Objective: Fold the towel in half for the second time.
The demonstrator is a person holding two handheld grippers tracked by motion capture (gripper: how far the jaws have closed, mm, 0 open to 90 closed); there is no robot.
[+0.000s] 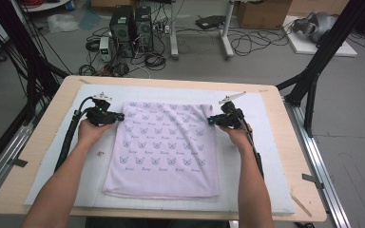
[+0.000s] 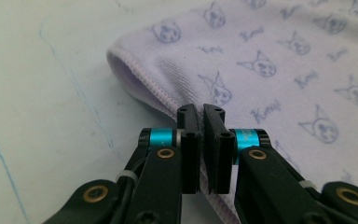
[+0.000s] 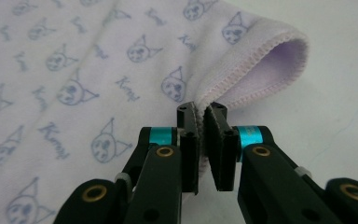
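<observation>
A pale lilac towel [image 1: 164,147] printed with small cat faces lies folded flat on the white mat [image 1: 266,156]. My left gripper [image 1: 121,116] sits at the towel's left edge near its far corner, shut on the stitched hem [image 2: 168,100]. My right gripper [image 1: 210,120] mirrors it at the right edge, its jaws pinching the hem [image 3: 242,91] just below the folded far corner. In the left gripper view the left gripper [image 2: 201,111] has the cloth edge running between its pads. The right gripper [image 3: 201,108] in its own view clamps the towel [image 3: 74,84] the same way.
The mat covers a wooden table [image 1: 47,133]. A small pale scrap [image 1: 100,153] lies on the mat by my left forearm. Black frame legs [image 1: 313,71] stand off the table's right corner, and computer towers [image 1: 130,28] and cables sit on the floor beyond.
</observation>
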